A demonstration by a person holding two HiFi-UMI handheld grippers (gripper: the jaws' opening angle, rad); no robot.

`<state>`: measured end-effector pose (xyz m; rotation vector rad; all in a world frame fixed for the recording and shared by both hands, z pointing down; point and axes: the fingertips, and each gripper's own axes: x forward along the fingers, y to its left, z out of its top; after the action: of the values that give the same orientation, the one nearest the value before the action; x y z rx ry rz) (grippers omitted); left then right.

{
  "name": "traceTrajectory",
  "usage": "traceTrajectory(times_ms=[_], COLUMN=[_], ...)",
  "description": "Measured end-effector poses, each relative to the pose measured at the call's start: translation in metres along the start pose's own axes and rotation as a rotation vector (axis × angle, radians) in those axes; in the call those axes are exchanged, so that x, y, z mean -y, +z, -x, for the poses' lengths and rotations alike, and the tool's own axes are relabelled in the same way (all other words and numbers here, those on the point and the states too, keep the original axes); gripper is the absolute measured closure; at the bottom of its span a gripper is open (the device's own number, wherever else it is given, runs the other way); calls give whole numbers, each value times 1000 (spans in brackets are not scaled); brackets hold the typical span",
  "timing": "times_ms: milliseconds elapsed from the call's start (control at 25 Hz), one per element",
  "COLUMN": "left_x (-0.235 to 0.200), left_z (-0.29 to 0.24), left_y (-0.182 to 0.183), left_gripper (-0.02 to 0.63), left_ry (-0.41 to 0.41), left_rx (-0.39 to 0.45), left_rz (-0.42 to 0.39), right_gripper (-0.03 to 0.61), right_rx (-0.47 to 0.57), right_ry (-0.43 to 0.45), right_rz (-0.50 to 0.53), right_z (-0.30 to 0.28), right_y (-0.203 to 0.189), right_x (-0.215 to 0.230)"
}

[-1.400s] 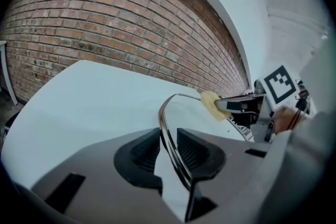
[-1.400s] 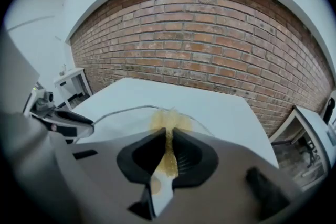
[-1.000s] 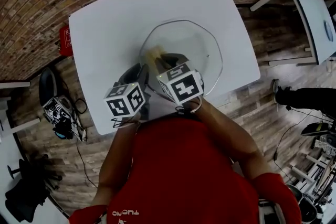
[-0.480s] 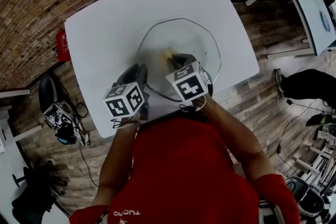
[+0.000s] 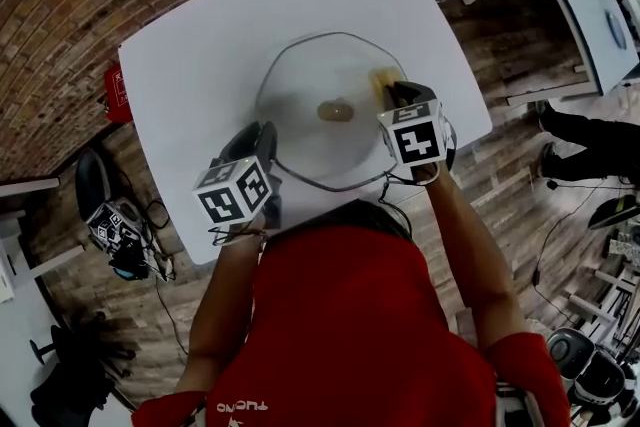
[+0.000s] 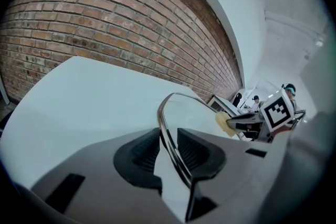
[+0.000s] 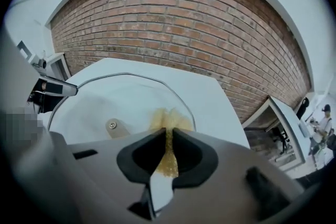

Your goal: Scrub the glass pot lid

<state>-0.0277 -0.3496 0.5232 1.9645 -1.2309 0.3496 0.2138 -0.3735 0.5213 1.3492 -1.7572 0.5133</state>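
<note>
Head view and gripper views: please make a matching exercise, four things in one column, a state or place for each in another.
1 round glass pot lid with metal rim
2 yellow scrub sponge
3 left gripper
4 white table

a bears the lid
b shut on the lid's rim
c pinched by the right gripper
d transparent

Pairs: 1-d, 2-c, 3-b, 4-a

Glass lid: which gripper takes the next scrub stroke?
Right. The right gripper is shut on the yellow scrub pad, which sits at the glass lid near its rim. The left gripper is clamped on the lid's rim, probably steadying it.
</note>
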Motion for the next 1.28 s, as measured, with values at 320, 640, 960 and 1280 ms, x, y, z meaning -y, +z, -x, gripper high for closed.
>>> traceTrajectory(times_ms=[320, 640, 960, 1280], left_x=[-2, -2, -1, 0], left_z=[-1, -2, -1, 0], left_y=[-1, 0, -3, -3], left_gripper=[503, 503, 503, 503], left_ry=[8, 16, 28, 41], left_rx=[-6, -7, -1, 3], left_rz=[2, 6, 9, 1], right_gripper=[525, 525, 525, 525], right_rx=[63, 22, -24, -6], right_ry=[242, 430, 359, 252], right_rz=[-16, 65, 28, -68], right_z=[44, 57, 52, 56], right_y=[11, -6, -33, -46], right_x=[-94, -183, -140, -71])
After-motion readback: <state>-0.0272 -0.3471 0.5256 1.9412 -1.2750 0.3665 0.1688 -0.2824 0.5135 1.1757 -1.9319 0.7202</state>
